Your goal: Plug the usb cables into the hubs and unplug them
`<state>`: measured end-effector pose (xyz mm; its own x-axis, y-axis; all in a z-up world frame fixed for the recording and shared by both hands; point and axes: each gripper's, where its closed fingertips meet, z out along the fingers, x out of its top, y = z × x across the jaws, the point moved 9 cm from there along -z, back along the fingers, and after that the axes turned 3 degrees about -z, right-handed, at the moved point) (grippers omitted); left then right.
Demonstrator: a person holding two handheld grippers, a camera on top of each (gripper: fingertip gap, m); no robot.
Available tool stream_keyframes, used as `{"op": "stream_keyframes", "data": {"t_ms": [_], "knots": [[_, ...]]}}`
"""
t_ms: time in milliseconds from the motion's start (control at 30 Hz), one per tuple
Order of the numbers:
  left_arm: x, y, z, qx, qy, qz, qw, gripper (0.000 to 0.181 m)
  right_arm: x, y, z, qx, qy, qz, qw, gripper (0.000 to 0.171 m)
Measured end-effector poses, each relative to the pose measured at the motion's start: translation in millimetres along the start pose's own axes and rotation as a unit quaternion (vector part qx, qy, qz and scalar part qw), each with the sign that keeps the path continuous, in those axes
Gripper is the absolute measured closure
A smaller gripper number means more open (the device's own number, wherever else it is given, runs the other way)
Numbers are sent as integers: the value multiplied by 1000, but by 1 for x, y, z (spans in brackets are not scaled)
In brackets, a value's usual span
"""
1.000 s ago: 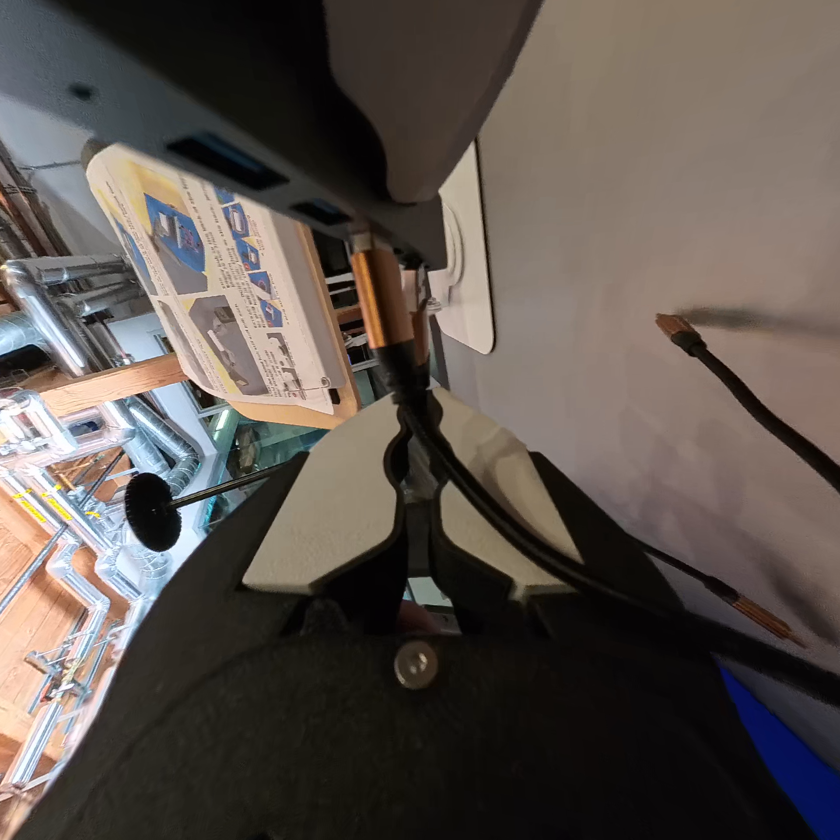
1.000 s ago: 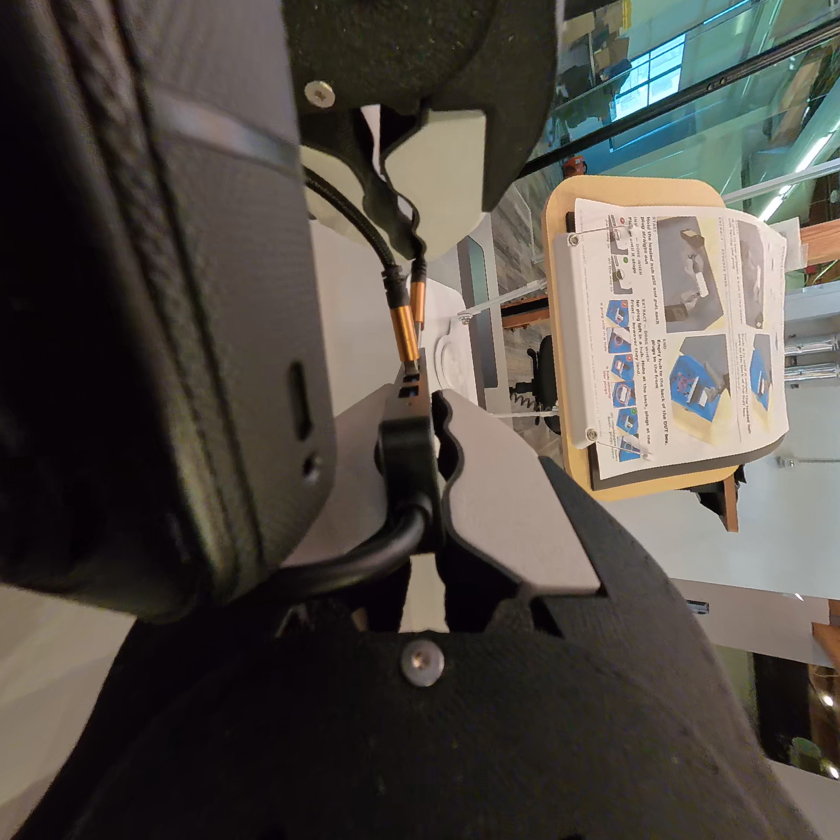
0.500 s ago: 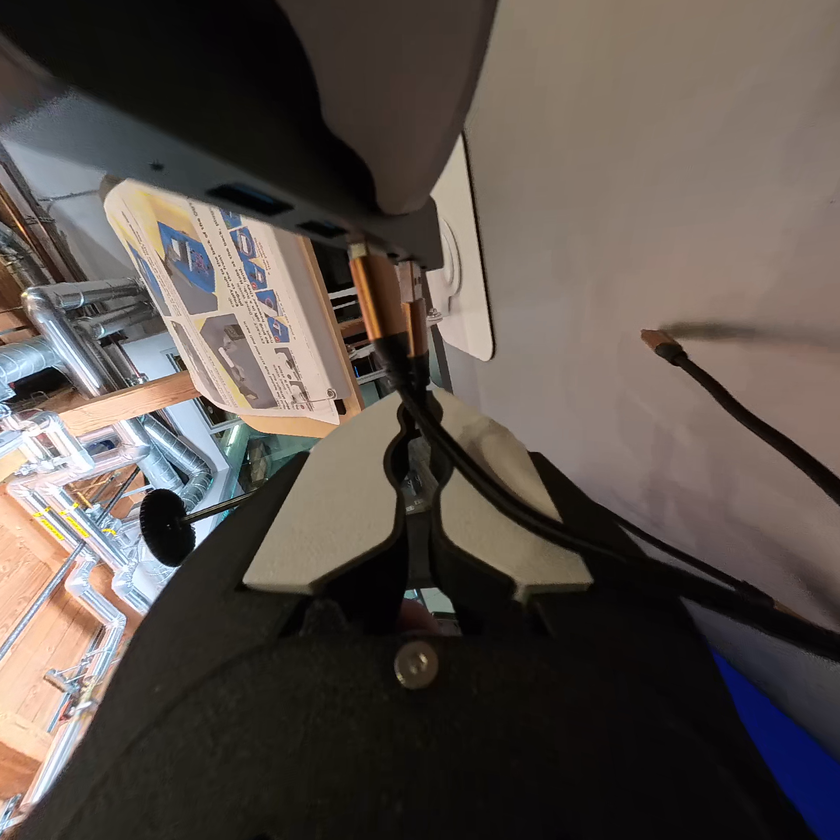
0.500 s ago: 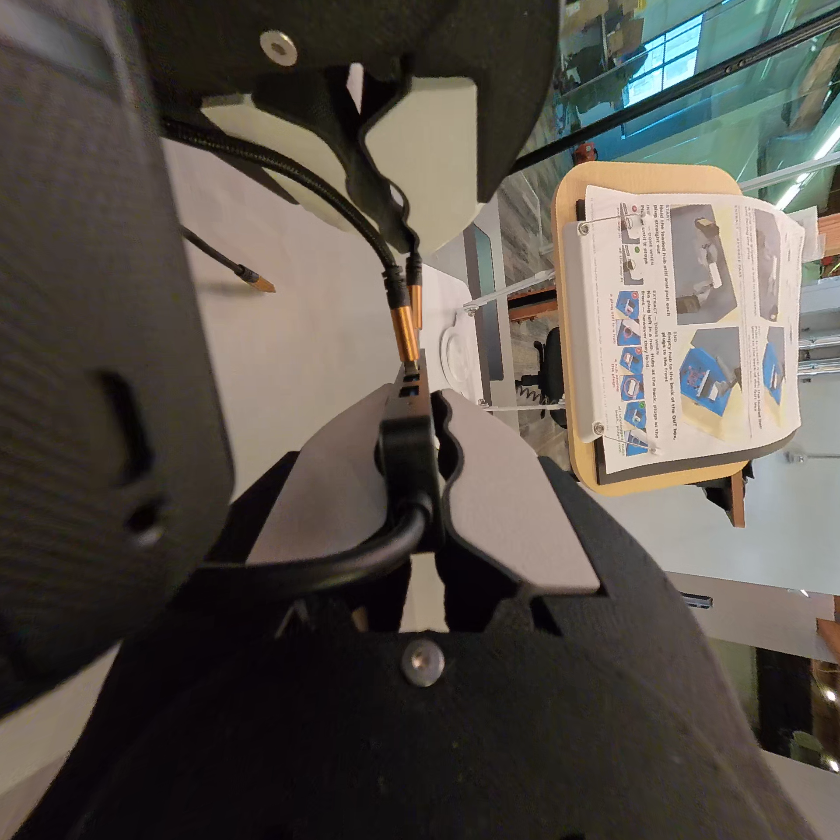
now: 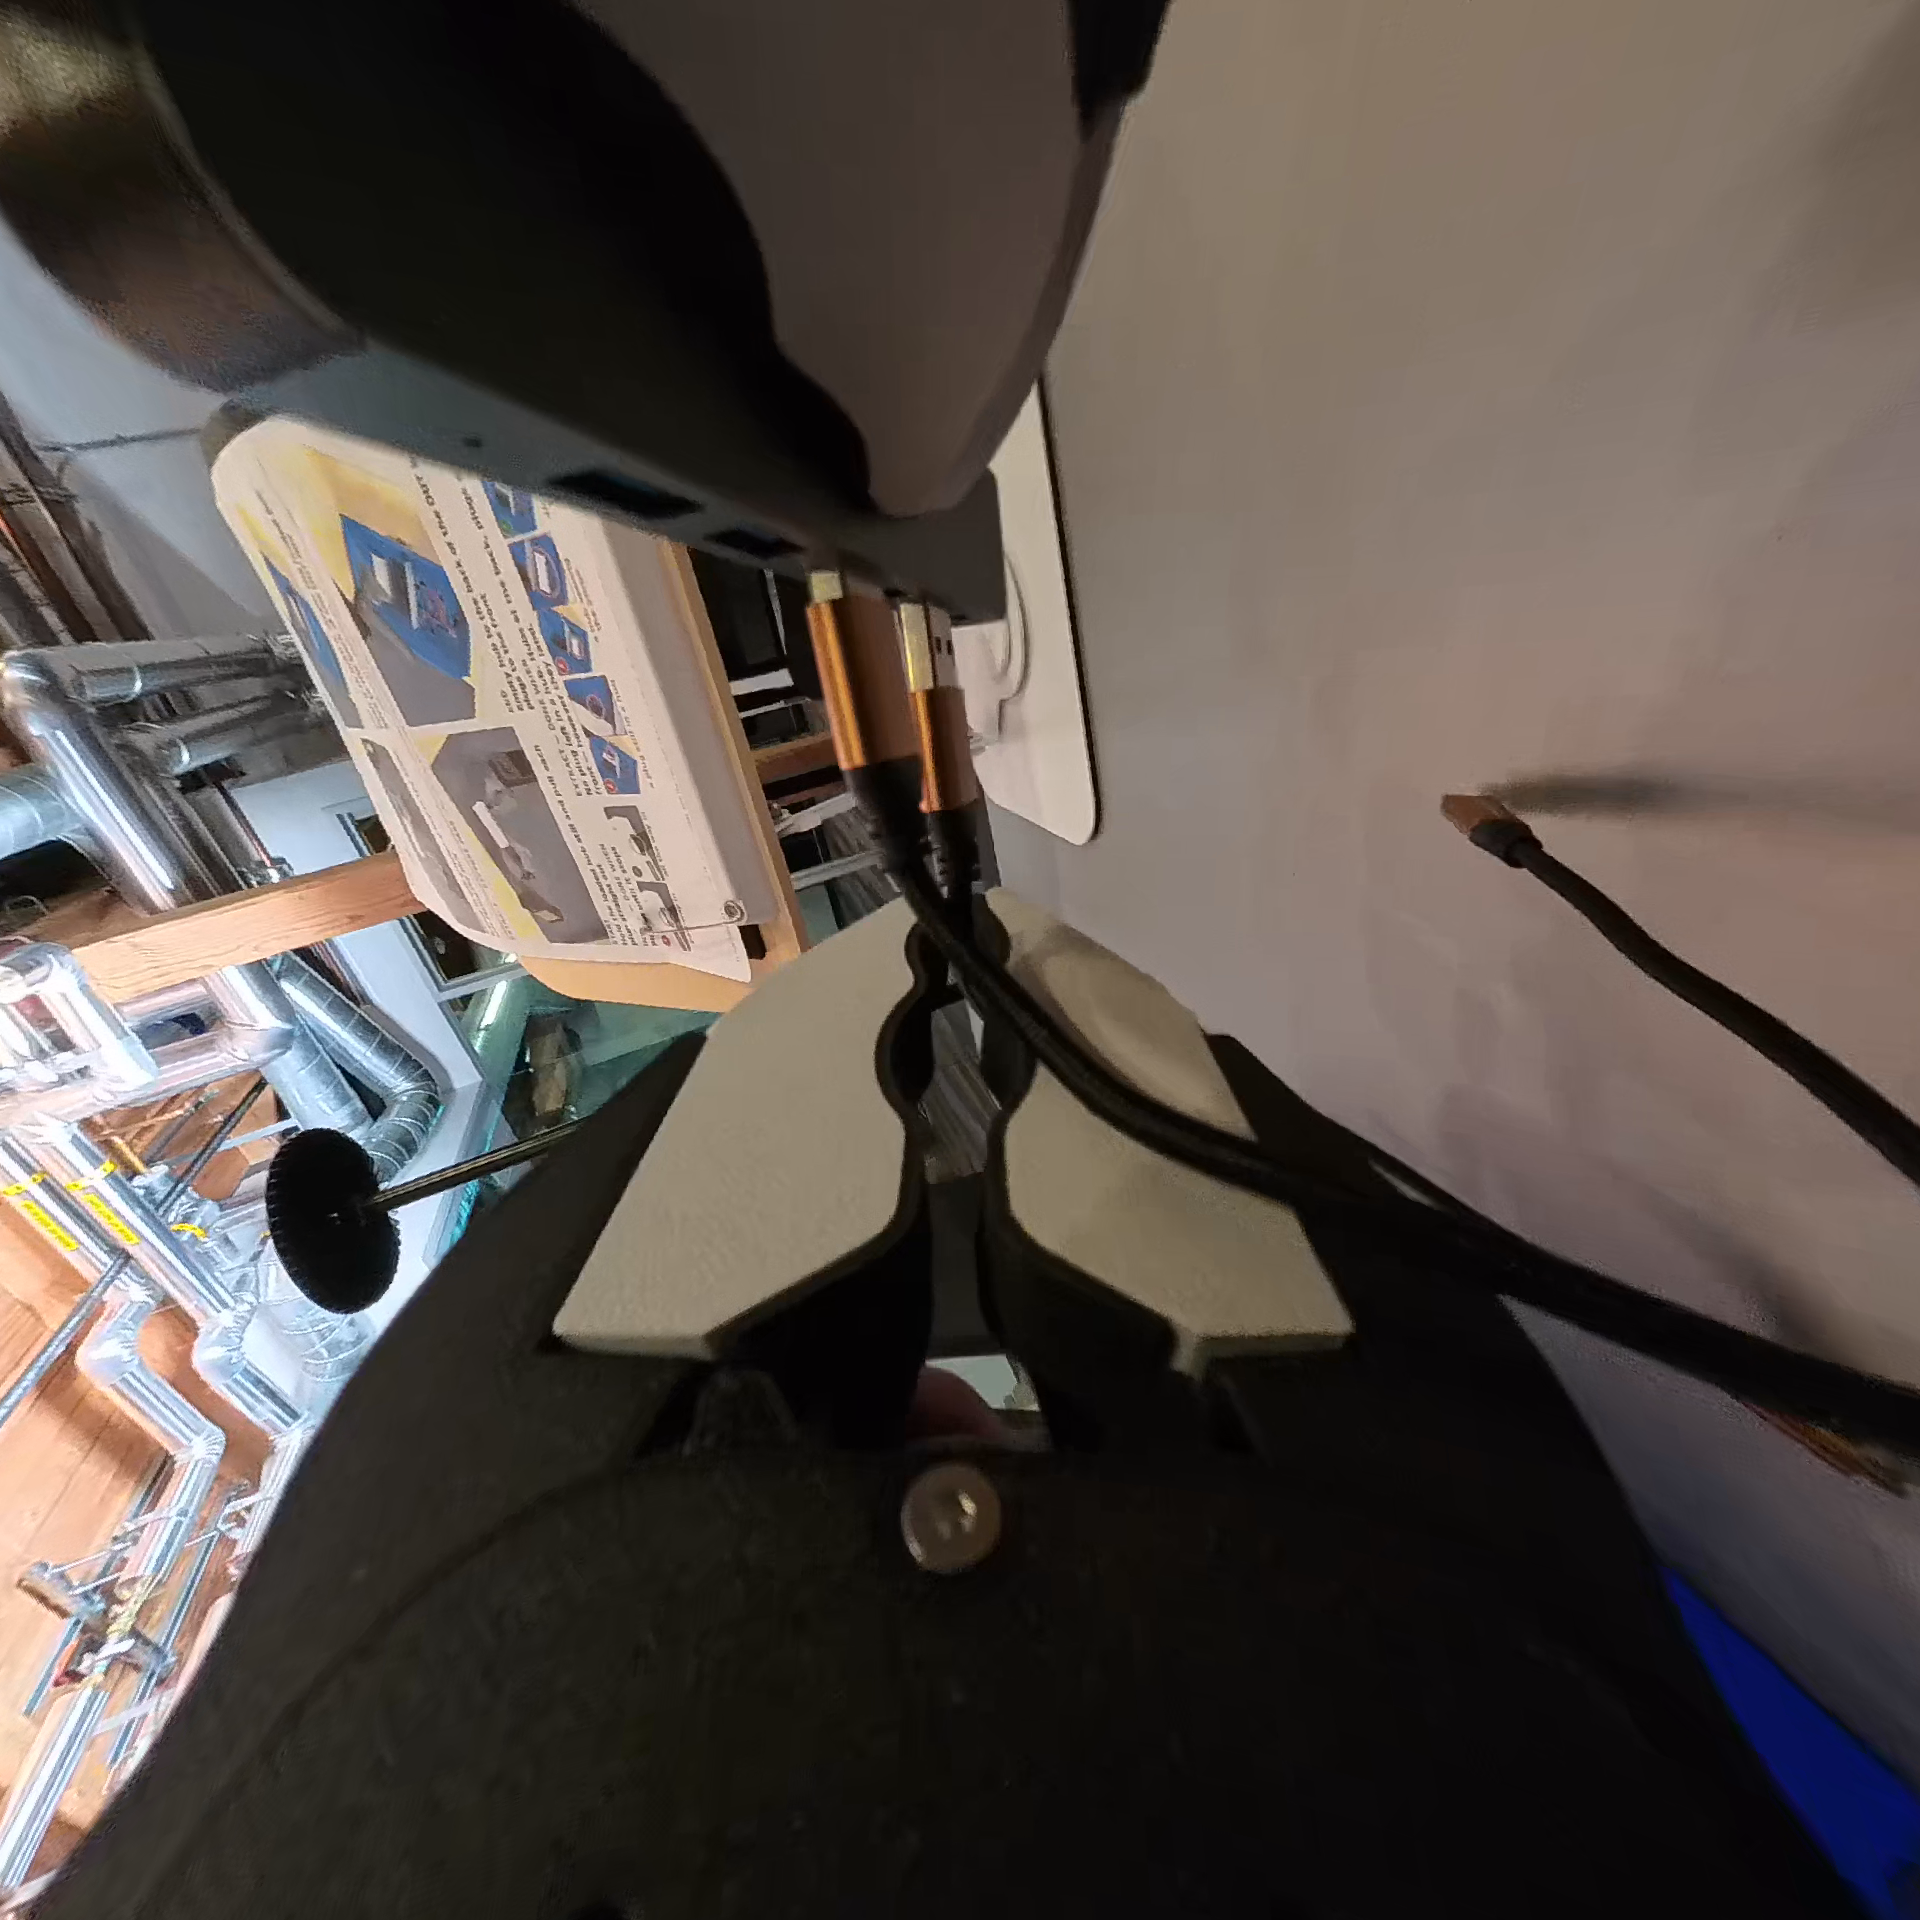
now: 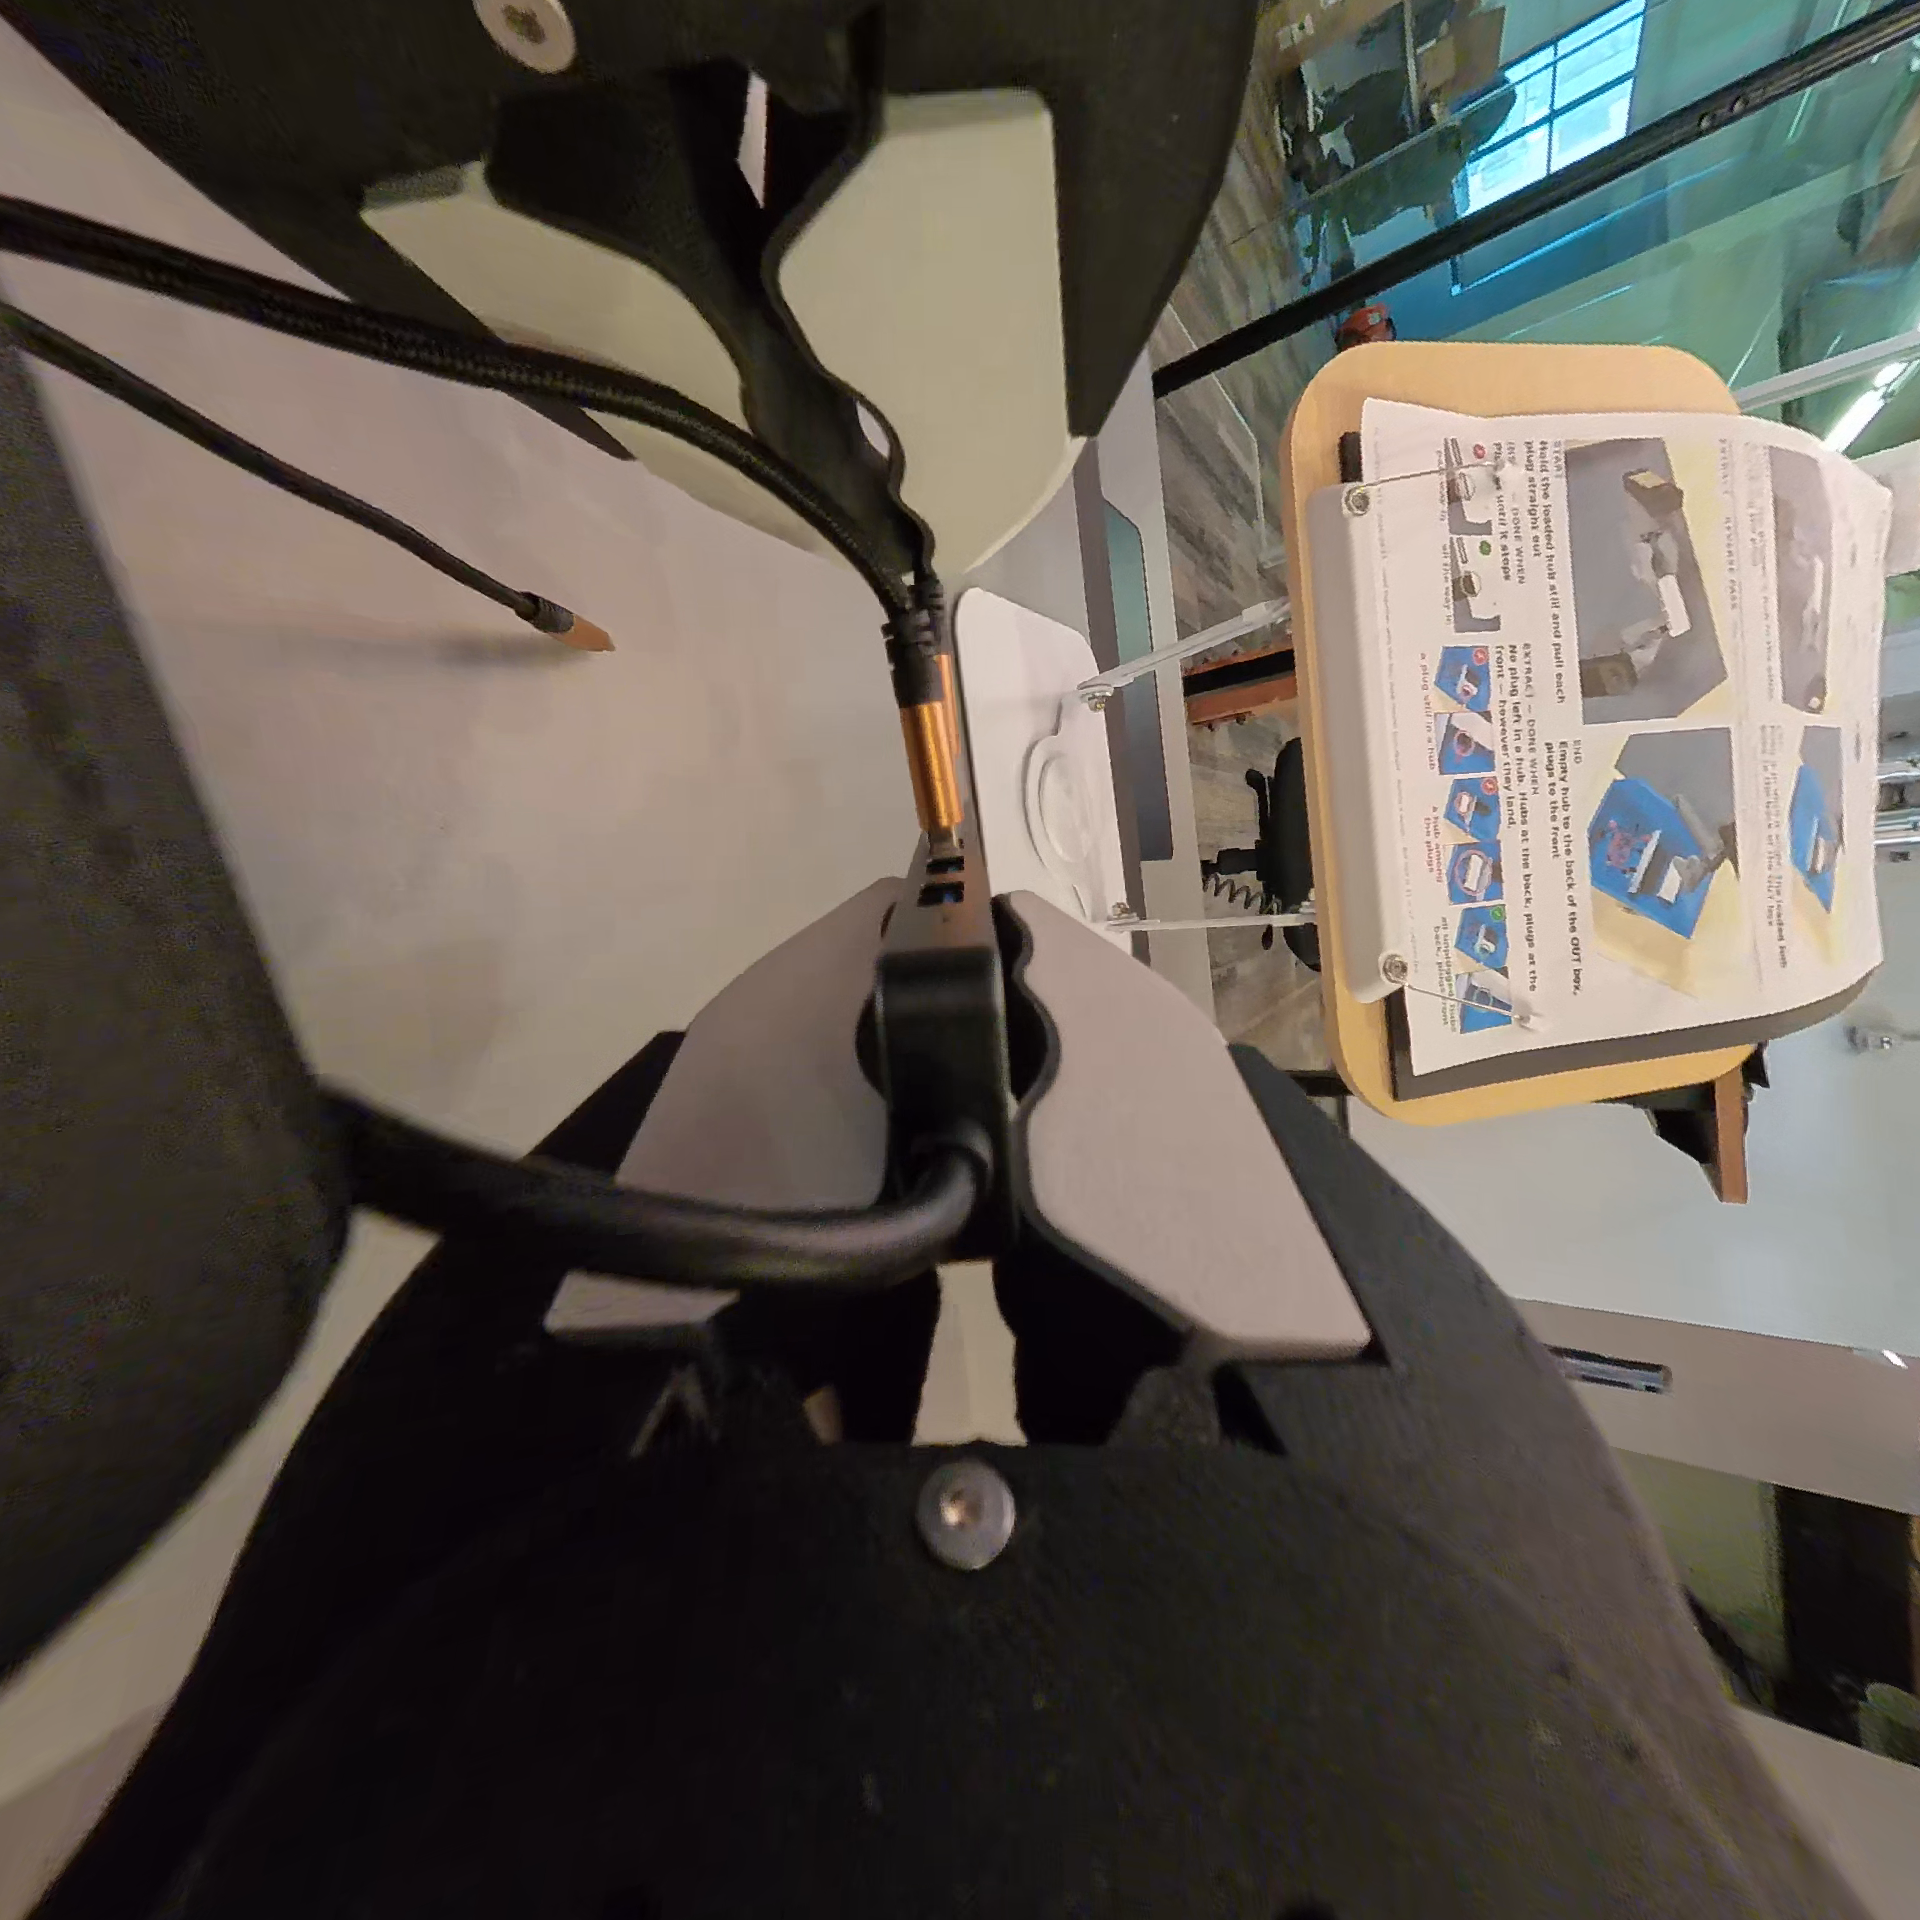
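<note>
The right tongs (image 6: 940,997) are clamped on a dark USB hub (image 6: 940,971), which stands edge-on between their grey pads, its thick black lead (image 6: 727,1231) curling out to the left. The hub is held in the air above the pale counter (image 6: 520,831).

A copper-sleeved plug (image 5: 862,686) sits in the hub's port edge, and a second, slimmer copper plug (image 5: 935,717) lies just beside it with its metal tip at the same edge; whether that one is fully seated cannot be told.

The left tongs (image 5: 951,956) are nearly closed around the braided black cables (image 5: 1143,1122) just behind these plugs. The cables run through the narrow gap at the tips, but a firm grip on them cannot be confirmed.

A third black cable (image 5: 1714,997) with a small copper end lies loose on the counter, well apart from the hub. Beyond the counter's edge stands a wooden board (image 6: 1340,727) carrying a printed sheet (image 6: 1662,727), next to a white pad (image 5: 1049,707).
</note>
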<state>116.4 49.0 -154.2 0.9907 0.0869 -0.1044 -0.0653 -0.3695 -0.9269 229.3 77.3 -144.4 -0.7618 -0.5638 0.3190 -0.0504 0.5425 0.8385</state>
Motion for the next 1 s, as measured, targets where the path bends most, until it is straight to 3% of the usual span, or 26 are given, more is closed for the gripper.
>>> {"op": "stream_keyframes", "data": {"t_ms": [1000], "knots": [[-1,-9,1,5,-12,-33,999,178,6,7,-17,-21,67,-1,998,160]]}}
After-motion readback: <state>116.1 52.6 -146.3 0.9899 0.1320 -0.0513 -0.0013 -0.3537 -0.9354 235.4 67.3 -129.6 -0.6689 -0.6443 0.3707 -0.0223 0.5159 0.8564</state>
